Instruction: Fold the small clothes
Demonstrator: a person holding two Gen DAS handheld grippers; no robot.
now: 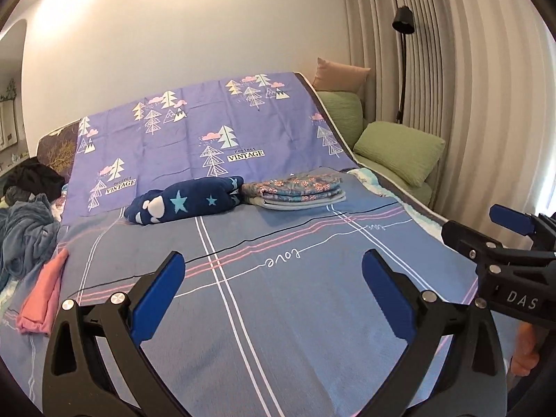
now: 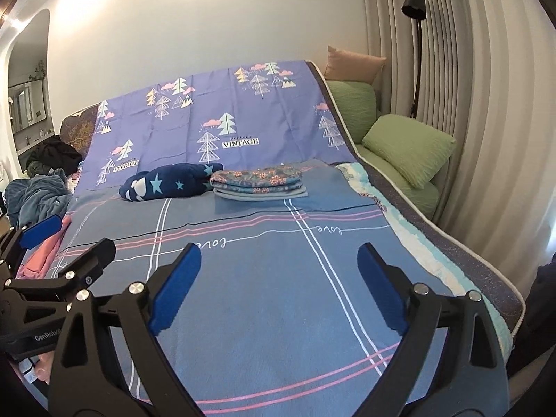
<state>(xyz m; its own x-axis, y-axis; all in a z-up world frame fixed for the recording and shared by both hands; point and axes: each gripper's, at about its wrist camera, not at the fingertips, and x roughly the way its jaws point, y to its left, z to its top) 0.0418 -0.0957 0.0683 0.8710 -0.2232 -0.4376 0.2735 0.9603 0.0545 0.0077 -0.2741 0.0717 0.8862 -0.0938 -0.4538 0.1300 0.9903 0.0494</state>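
Both grippers hover over the near part of a bed with a blue striped sheet (image 1: 278, 330). My left gripper (image 1: 274, 255) is open and holds nothing; the right wrist view shows it at the left (image 2: 74, 238). My right gripper (image 2: 279, 248) is open and empty too, and appears at the right edge of the left wrist view (image 1: 481, 226). Farther up the bed lie a folded navy star-print garment (image 1: 184, 203) (image 2: 170, 184) and a folded floral stack (image 1: 299, 189) (image 2: 259, 182), side by side. A pink garment (image 1: 43, 299) (image 2: 45, 250) lies flat at the bed's left edge.
A rumpled blue-grey pile (image 1: 24, 232) and dark clothes (image 1: 34, 180) sit beyond the left edge. A purple tree-print cover (image 1: 208, 121) leans behind the folded items. Green pillows (image 1: 399, 149), a black floor lamp (image 1: 403, 24) and curtains stand to the right.
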